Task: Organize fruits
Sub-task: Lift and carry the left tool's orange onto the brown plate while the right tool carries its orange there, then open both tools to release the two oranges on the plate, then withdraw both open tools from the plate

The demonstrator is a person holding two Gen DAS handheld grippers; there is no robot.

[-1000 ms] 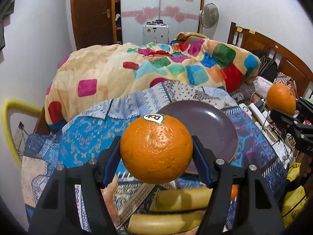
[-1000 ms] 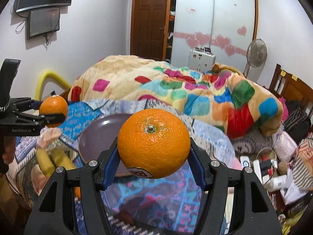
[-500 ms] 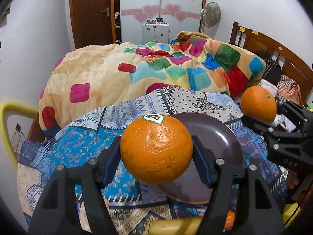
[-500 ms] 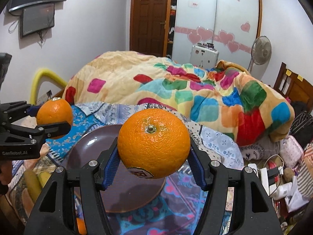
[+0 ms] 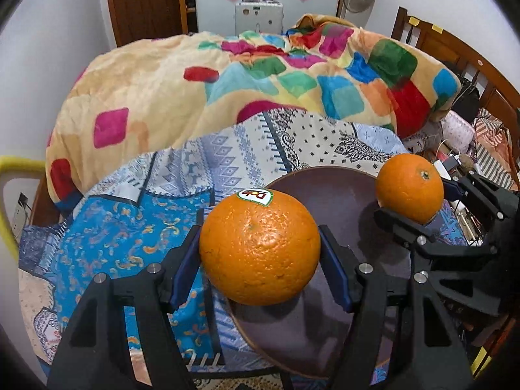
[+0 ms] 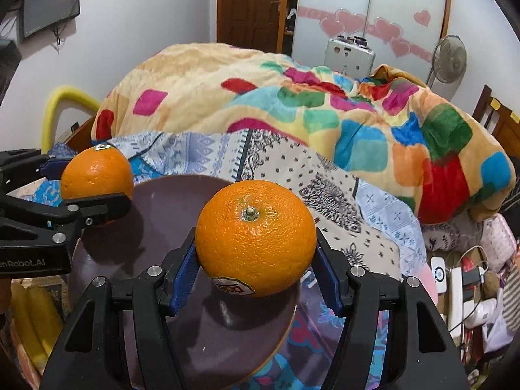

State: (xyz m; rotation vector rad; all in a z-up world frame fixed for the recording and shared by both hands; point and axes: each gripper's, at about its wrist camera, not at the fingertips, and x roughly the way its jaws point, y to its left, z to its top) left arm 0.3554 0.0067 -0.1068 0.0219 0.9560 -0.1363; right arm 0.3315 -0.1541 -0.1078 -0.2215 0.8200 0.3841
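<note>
Both grippers moved in over round brown plate [image 5: 341, 195], L gripper [image 5: 260, 253] & R gripper [image 6: 255, 243] each clamping dimpled orange

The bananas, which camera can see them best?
The right wrist view. The yellow bananas show at its lower left edge, beside the brown plate and under the left claw. Even there they are only partly seen. The left wrist view shows no bananas at all.

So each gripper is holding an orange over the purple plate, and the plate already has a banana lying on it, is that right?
Not quite. The plate is bare, as the left wrist view shows; no banana lies on it. The rest holds: the left gripper and the right gripper each clamp an orange over it.
</note>
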